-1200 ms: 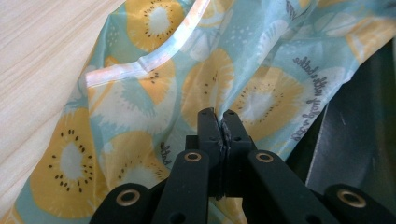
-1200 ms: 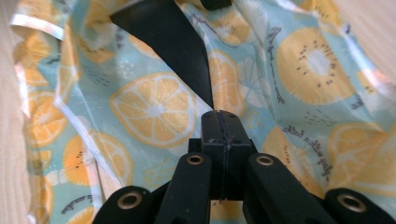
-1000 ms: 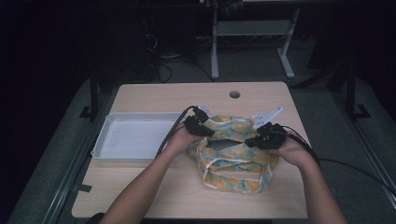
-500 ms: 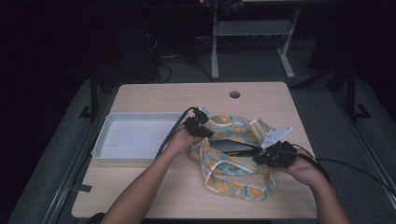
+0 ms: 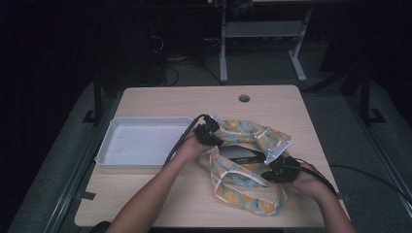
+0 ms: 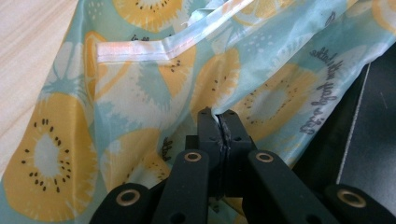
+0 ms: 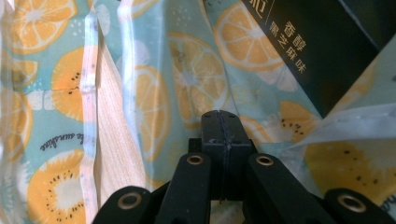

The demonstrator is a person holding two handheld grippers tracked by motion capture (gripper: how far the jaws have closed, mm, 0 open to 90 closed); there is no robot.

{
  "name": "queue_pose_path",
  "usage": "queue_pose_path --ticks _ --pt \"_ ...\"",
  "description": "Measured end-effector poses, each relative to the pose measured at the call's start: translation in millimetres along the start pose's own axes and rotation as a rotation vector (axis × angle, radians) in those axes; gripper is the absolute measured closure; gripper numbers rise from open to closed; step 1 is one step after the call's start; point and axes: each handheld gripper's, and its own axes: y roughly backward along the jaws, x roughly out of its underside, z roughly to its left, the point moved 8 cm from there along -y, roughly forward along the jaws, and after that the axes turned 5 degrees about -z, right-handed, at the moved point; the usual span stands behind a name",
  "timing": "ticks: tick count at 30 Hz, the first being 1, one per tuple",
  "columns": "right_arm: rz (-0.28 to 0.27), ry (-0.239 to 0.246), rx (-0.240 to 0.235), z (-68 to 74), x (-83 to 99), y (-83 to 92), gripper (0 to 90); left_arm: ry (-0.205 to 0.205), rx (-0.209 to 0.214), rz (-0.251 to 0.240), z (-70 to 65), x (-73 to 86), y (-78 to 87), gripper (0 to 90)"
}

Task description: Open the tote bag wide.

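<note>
In the high view a fruit-print cloth bag lies on the wooden table, right of a white tray. The left gripper sits at the bag's upper left edge, and the right gripper sits at its lower right edge. A dark box lies inside the open mouth between them. Cables trail from both grippers across the table.

In the left gripper view the left gripper has its jaws pressed together on a fold of the bag, with cloth pinched between the pads. The dark box lies just to the right, and bare table shows on the left.

In the right gripper view the right gripper is clamped tight with the bag's cloth around its tips. The dark box, printed with pale characters, lies above right. A strip of table shows through the bag's handle.

Compared with a second ago, the right gripper sits lower and nearer the person, pulling the bag's mouth wider, while the left gripper has barely shifted.
</note>
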Motion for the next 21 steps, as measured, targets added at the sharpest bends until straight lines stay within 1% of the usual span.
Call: queue_pose_path --ticks 3,5,6,7,8,9,10,11,12,14,15,16,17,19,20,21 --pt "0.0 0.0 0.004 -0.5 0.4 0.1 89.6 -0.001 0.005 -0.008 0.8 -1.1 2.1 87.7" --pt "-0.005 -0.005 0.005 -0.2 -0.4 0.6 89.2 0.0 0.013 -0.018 1.8 -2.5 5.2 85.6" --pt "-0.013 -0.012 0.005 -0.1 -1.8 2.1 86.7 0.02 0.018 -0.04 0.8 -4.5 5.9 83.6" --pt "-0.028 -0.028 0.006 -0.1 -4.3 4.5 84.2 0.03 0.019 -0.05 1.0 -5.7 7.6 81.3" --pt "-0.049 -0.042 0.002 0.1 -7.4 7.6 82.2 0.01 0.018 -0.041 2.9 -5.7 10.5 78.4" --pt "-0.067 -0.052 0.004 0.1 -10.7 11.1 79.6 0.028 0.019 -0.062 1.6 -8.0 11.9 75.6" --pt "-0.082 -0.07 0.01 0.4 -13.9 14.6 77.6 0.022 0.019 -0.068 2.1 -9.5 15.0 73.0" --pt "-0.095 -0.078 0.011 0.3 -16.6 18.1 75.3 0.032 0.019 -0.091 1.0 -12.1 17.3 70.7" --pt "-0.112 -0.089 0.011 0.9 -19.7 21.0 72.1 0.018 0.022 -0.093 1.6 -13.4 21.4 68.9" --pt "-0.136 -0.096 0.025 0.0 -24.3 26.6 67.4 0.034 0.024 -0.131 -0.2 -18.4 28.3 65.2" --pt "-0.144 -0.099 0.034 0.2 -26.2 29.1 64.1 0.03 0.024 -0.143 -0.5 -20.5 32.4 64.0" --pt "-0.154 -0.097 0.048 -0.7 -28.0 31.4 62.6 0.024 0.022 -0.153 -0.8 -22.3 36.8 62.5" --pt "-0.165 -0.102 0.054 -1.2 -30.1 33.8 61.5 0.027 0.021 -0.17 -2.0 -24.7 40.7 60.7" --pt "-0.189 -0.104 0.069 -2.9 -33.8 38.5 58.5 0.022 0.027 -0.188 -5.3 -27.7 49.8 59.6" --pt "-0.199 -0.115 0.075 -3.2 -35.8 41.3 57.9 0.025 0.031 -0.205 -7.8 -29.2 54.1 59.0" --pt "-0.214 -0.122 0.078 -3.7 -38.0 43.7 56.9 0.015 0.036 -0.208 -10.1 -29.3 58.6 59.1"
